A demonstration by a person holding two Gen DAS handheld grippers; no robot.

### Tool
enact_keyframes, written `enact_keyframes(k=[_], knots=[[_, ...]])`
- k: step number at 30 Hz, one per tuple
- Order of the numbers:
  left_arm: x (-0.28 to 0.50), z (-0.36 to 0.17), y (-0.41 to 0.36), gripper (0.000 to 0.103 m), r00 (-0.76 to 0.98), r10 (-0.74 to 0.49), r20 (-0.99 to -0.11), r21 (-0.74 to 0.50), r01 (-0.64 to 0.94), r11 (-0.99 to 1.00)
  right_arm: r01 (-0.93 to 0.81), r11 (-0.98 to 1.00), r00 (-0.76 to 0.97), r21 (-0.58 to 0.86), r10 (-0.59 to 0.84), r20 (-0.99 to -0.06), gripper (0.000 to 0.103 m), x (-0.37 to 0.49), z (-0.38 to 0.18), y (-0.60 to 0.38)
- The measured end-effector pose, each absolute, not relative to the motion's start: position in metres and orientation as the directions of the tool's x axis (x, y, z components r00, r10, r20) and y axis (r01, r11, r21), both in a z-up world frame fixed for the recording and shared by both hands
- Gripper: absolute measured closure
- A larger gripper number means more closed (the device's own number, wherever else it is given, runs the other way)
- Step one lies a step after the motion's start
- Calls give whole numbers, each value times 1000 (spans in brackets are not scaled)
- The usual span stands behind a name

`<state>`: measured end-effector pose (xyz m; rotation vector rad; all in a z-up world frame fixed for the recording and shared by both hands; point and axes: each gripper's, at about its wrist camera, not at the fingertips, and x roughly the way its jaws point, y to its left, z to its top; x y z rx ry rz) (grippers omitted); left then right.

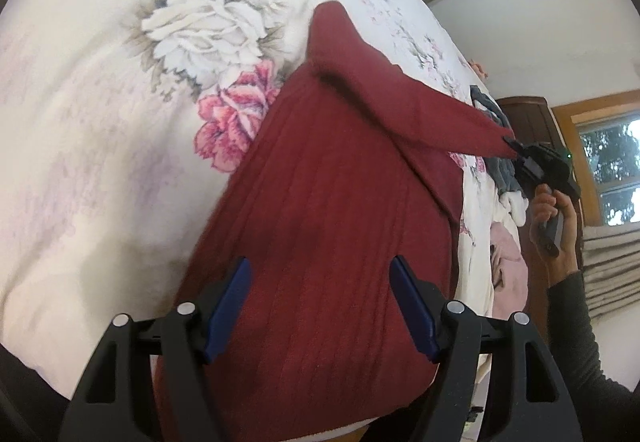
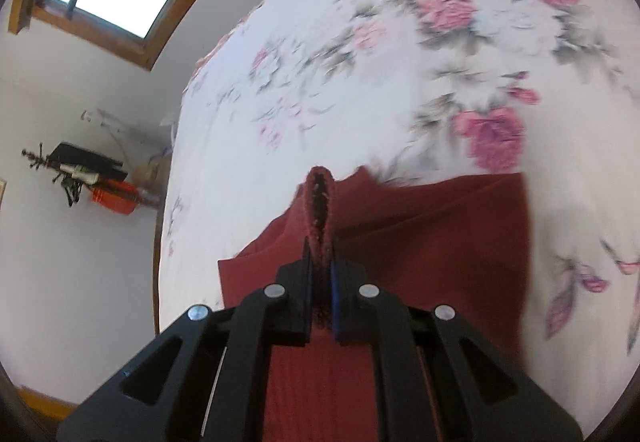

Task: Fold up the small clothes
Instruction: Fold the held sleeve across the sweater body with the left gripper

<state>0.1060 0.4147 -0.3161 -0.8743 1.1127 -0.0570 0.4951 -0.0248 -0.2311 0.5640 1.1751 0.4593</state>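
On the floral bedspread [image 1: 80,122], the right hand-held gripper [image 2: 320,274] pinches the red garment [image 1: 320,242]; the left hand-held gripper [image 1: 320,306] gapes wide above it.

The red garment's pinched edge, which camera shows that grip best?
The right wrist view: the right gripper is shut on the red garment, its folded edge standing up between the fingers. The left wrist view shows the same grip small and far off, the open left gripper hovering over the cloth.
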Motion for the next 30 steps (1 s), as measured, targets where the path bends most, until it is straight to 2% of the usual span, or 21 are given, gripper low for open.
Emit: enact_keyframes(k=[11, 18, 22, 26, 30], knots=[[162, -302, 428, 31, 504, -438, -745, -631, -319, 707, 81, 774, 296, 628, 583, -757, 98, 490, -314, -69], [232, -293, 433, 31, 513, -433, -741, -614, -257, 747, 130, 766, 272, 630, 583, -765, 98, 489, -356, -85], [280, -296, 431, 31, 485, -440, -756, -592, -220, 775, 138, 802, 258, 582, 538, -802, 93, 494, -372, -93], [341, -295, 437, 31, 474, -446, -759, -580, -184, 793, 166, 755, 364, 635, 551, -751, 91, 494, -350, -119], [398, -313, 444, 31, 452, -487, -747, -613, -184, 768, 90, 696, 309, 713, 661, -684, 91, 508, -346, -100]])
